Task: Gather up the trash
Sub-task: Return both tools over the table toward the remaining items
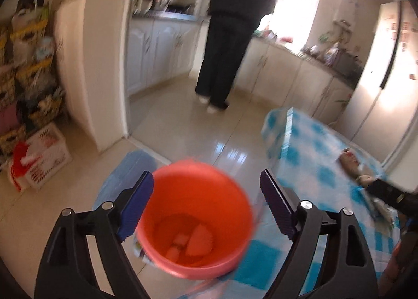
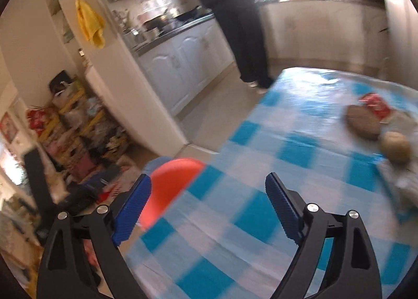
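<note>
orange bucket [image 1: 196, 223], upright, scraps [image 1: 192, 242] inside

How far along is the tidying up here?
Partly done: the orange bin beside the table already holds a few scraps. Nothing is in hand; the left gripper and right gripper are both open. Left: brown scraps and a red wrapper on the checked tablecloth.

Bucket [image 1: 194, 216] on floor [image 1: 188, 126] left of table [image 1: 308, 147], scraps [image 1: 188, 242] inside. Trash [image 2: 376, 121] on table's far right. Person [image 1: 235, 32] beyond, facing counter [image 1: 308, 56]. Shelves [image 2: 75, 126] far left.
</note>
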Demonstrator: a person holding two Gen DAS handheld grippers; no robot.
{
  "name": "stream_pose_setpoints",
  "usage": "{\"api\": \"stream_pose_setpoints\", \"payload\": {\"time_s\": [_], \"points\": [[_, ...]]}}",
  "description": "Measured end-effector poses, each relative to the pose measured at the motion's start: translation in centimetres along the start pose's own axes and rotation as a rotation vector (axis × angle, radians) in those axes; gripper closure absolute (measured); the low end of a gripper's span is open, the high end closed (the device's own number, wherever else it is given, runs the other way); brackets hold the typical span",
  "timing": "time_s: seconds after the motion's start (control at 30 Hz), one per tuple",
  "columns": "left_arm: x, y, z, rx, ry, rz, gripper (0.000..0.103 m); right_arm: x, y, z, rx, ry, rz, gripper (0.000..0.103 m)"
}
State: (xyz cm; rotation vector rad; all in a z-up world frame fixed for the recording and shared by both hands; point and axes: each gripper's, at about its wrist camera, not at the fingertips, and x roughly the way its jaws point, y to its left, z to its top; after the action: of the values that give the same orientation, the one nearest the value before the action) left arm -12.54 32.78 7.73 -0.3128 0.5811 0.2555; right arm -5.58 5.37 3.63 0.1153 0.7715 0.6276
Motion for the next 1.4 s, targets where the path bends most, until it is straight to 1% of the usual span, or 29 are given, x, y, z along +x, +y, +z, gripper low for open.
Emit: {"api": "stream_pose_setpoints", "payload": {"time_s": [0.07, 0.1, 0.2, 0.27, 0.33, 0.37, 0.43, 0.5, 0.57, 0.6, 0.73, 0.87, 0.97, 1.03, 1.07, 1.1, 1.13, 1.17, 1.2, 1.27, 1.33, 1.4], "points": [[-1.0, -1.5, 0.0, 0.017, -0.042, -0.039, 0.014, -1.7, -1.1, -1.2, 0.012, -0.021, -0.046, 0.015], [-1.5, -2.6, -0.1, 0.028, -0.056, -0.066, 0.014, -2.5, -1.6, -1.7, 0.015, -0.031, -0.069, 0.015], [-2.1, -4.7, -0.4, 0.058, -0.054, -0.133, 0.014, -4.9, -3.4, -3.5, 0.022, -0.057, -0.151, 0.014], [-2.4, -6.7, -0.8, 0.104, -0.057, -0.167, 0.012, -6.5, -4.9, -4.8, 0.033, -0.073, -0.213, 0.014], [-2.5, -8.9, -1.2, 0.155, -0.037, -0.203, 0.008, -7.8, -6.3, -5.7, 0.047, -0.084, -0.252, 0.014], [-2.5, -9.8, -1.4, 0.176, -0.023, -0.213, 0.007, -8.5, -7.3, -6.1, 0.066, -0.087, -0.275, 0.014], [-2.4, -11.6, -1.9, 0.216, 0.005, -0.235, 0.007, -9.7, -8.8, -6.5, 0.11, -0.105, -0.29, 0.014], [-2.4, -13.6, -2.4, 0.266, 0.017, -0.266, 0.007, -11.2, -10.6, -7.0, 0.147, -0.121, -0.324, 0.014], [-2.4, -15.4, -2.9, 0.301, 0.028, -0.28, 0.007, -12.4, -12.1, -7.4, 0.189, -0.143, -0.349, 0.014], [-2.3, -16.3, -2.9, 0.318, 0.041, -0.305, 0.007, -13.1, -13.0, -7.6, 0.212, -0.152, -0.355, 0.014], [-1.3, -19.3, -3.3, 0.354, 0.085, -0.35, 0.007, -14.9, -15.9, -8.5, 0.278, -0.174, -0.392, 0.014], [0.1, -22.4, -3.6, 0.387, 0.128, -0.366, 0.007, -16.0, -18.4, -9.2, 0.312, -0.173, -0.427, 0.014], [1.9, -24.3, -2.9, 0.372, 0.155, -0.365, 0.007, -16.7, -19.9, -9.6, 0.343, -0.176, -0.435, 0.014], [3.9, -25.9, -2.3, 0.338, 0.196, -0.356, 0.007, -16.9, -20.8, -9.8, 0.359, -0.175, -0.44, 0.014], [5.0, -26.5, -1.8, 0.314, 0.216, -0.366, 0.007, -17.0, -21.1, -9.9, 0.359, -0.175, -0.444, 0.014], [6.1, -27.2, -1.4, 0.284, 0.234, -0.357, 0.007, -17.1, -21.4, -9.9, 0.36, -0.176, -0.446, 0.014], [7.3, -27.9, -1.0, 0.256, 0.254, -0.334, 0.007, -17.2, -21.7, -10.0, 0.362, -0.177, -0.449, 0.014], [8.4, -28.5, -0.7, 0.232, 0.277, -0.328, 0.007, -17.2, -21.9, -10.0, 0.362, -0.176, -0.451, 0.014], [9.9, -29.2, -0.2, 0.196, 0.312, -0.327, 0.007, -17.1, -22.1, -10.1, 0.363, -0.175, -0.45, 0.014], [12.4, -30.6, 0.3, 0.139, 0.372, -0.301, 0.007, -17.0, -22.5, -10.1, 0.369, -0.173, -0.441, 0.014], [15.0, -32.2, 0.6, 0.111, 0.427, -0.271, 0.007, -16.8, -22.8, -10.2, 0.371, -0.167, -0.43, 0.014], [16.9, -33.6, 0.8, 0.1, 0.443, -0.217, 0.007, -16.7, -23.1, -10.2, 0.374, -0.168, -0.422, 0.014]]}}
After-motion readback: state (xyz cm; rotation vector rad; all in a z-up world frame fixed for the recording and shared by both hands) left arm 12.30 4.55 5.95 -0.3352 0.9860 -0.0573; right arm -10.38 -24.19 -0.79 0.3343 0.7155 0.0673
